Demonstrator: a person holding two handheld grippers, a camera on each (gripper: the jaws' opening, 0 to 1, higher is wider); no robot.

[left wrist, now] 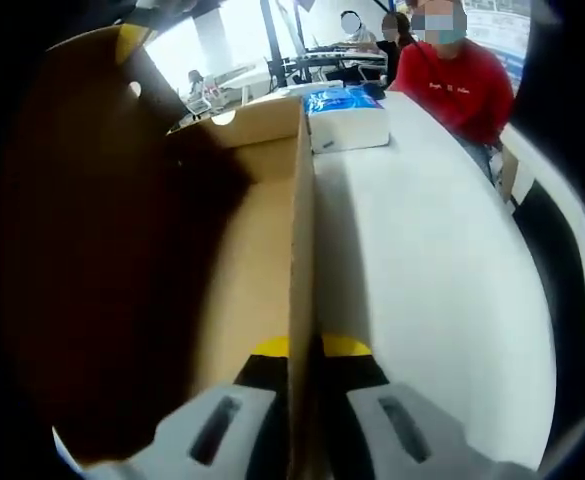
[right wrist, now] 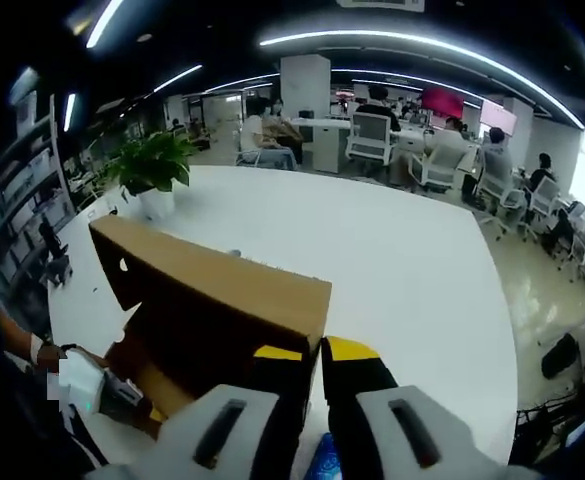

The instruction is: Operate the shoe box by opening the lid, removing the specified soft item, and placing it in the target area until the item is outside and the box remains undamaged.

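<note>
Left gripper view: the left hand-held gripper [left wrist: 301, 352] is closed on the upright side wall of the shoe box [left wrist: 272, 240], one yellow-tipped jaw inside the box and the other outside, the cardboard edge running straight up between them. Inside, what shows of the box interior is bare brown cardboard with deep shadow on its left side; whether the soft item lies within cannot be told. Beside the box the white worktop [left wrist: 422, 260] stretches away, and near the box's far end rests a white package with a blue top [left wrist: 347, 120]. Beyond it, a person in a red top [left wrist: 462, 85] sits at the worktop's edge.

Right gripper view: the right hand-held gripper [right wrist: 307, 355] is clamped on the raised lid [right wrist: 212, 285] of the same box, one jaw on the lid's near face and the other on the outer side, so the lid stands open above the box body. At lower left the left hand-held gripper, held by a person's hand [right wrist: 52, 355], meets the box's side. Further back on the worktop stands a potted plant [right wrist: 152, 165]. Office chairs [right wrist: 372, 135] and seated people occupy the background.
</note>
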